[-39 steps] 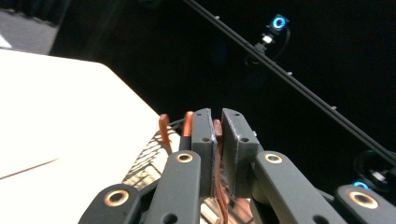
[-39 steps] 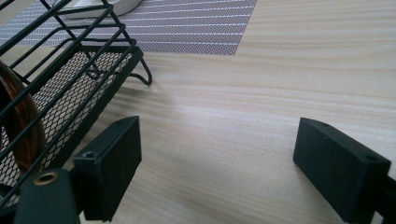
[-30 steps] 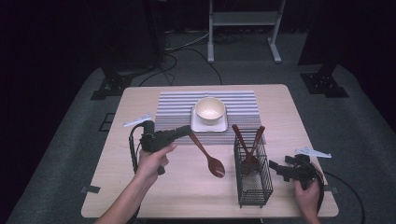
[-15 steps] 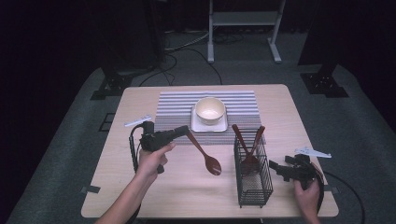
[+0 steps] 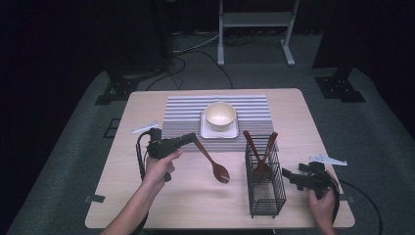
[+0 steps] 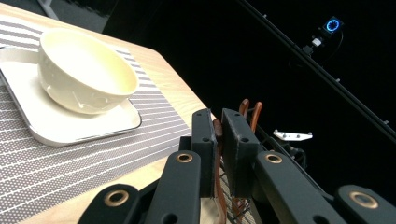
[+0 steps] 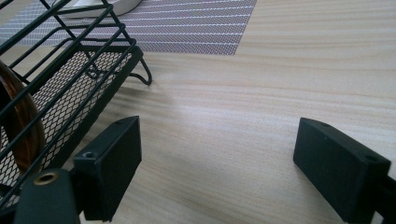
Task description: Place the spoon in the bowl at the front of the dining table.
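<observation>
Light wooden table (image 5: 147, 196) | my left gripper (image 5: 193, 138) clamps dark brown wooden spoon (image 5: 213, 164) | right gripper (image 5: 288, 174) wide open, holding nothing

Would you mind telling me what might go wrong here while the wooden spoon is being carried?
The left tool pinches the wooden spoon only at its handle tip, so the heavy end hanging over the table may swing or slip. The wire basket stands close by, and the right tool beside it is open, not steadying it; a knock might tip it.

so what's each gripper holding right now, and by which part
The left gripper clamps the wooden spoon by the end of its handle. The right gripper holds nothing; its jaws stand open.
</observation>
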`<state>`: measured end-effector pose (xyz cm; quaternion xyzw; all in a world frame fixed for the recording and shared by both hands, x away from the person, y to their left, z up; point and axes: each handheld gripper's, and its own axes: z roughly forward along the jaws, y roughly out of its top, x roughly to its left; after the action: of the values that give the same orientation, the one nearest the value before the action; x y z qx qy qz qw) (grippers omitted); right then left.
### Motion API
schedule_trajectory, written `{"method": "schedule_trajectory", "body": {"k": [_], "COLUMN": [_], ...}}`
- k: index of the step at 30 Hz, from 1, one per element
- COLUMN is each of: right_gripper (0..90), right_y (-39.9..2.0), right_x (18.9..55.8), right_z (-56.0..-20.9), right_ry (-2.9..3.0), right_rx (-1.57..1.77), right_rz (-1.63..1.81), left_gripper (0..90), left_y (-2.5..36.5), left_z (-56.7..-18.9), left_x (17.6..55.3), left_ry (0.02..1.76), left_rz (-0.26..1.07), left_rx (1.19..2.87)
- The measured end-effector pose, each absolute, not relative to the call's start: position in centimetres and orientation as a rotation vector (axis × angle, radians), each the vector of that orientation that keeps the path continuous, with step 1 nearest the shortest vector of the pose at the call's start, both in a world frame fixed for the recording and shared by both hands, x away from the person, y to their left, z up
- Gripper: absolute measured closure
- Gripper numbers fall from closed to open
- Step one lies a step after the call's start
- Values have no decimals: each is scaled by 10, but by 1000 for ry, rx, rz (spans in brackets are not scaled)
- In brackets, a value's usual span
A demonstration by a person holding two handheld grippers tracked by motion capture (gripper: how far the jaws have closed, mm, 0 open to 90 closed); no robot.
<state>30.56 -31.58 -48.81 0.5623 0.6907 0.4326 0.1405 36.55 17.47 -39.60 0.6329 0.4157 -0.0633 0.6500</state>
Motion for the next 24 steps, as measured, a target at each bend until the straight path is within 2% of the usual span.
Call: {"method": "schedule_trajectory", "body": {"k": [24], "right_gripper": [141], "right_y": [-316], "right_x": [306], "right_z": [-488], "right_ry": [1996], "right_rx": [1620], "right_rz": [1248], "left_gripper": [840], "left_y": [178], "left_z": [-399], "left_x": [381], "left_ry": [983], "left_rz": [-117], "left_rx": [1422]}}
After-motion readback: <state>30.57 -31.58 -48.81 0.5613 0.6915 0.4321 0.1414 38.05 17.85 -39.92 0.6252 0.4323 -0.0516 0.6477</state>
